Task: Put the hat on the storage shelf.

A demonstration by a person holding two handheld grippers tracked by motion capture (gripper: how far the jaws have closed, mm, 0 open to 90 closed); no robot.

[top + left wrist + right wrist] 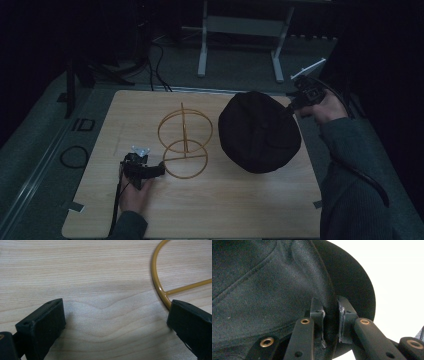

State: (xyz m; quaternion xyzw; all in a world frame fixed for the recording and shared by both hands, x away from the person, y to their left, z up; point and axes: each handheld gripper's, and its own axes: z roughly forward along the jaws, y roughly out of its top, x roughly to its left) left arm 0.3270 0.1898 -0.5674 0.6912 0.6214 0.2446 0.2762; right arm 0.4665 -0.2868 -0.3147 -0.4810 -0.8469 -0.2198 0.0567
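Dim room, light wooden table (210, 210). Right gripper (295, 102) clenched on black fabric hat (257, 132), held at 3 o'clock of yellow wire hat stand (184, 142). Left gripper (159, 170) jaws released, one touching stand base at 7 o'clock. Judgement: hat picked up, likely going on stand, not placed yet.

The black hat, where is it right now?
In the high view the black hat is on the right half of the wooden table, just right of the yellow wire stand, its far-right edge pinched in the right tool.
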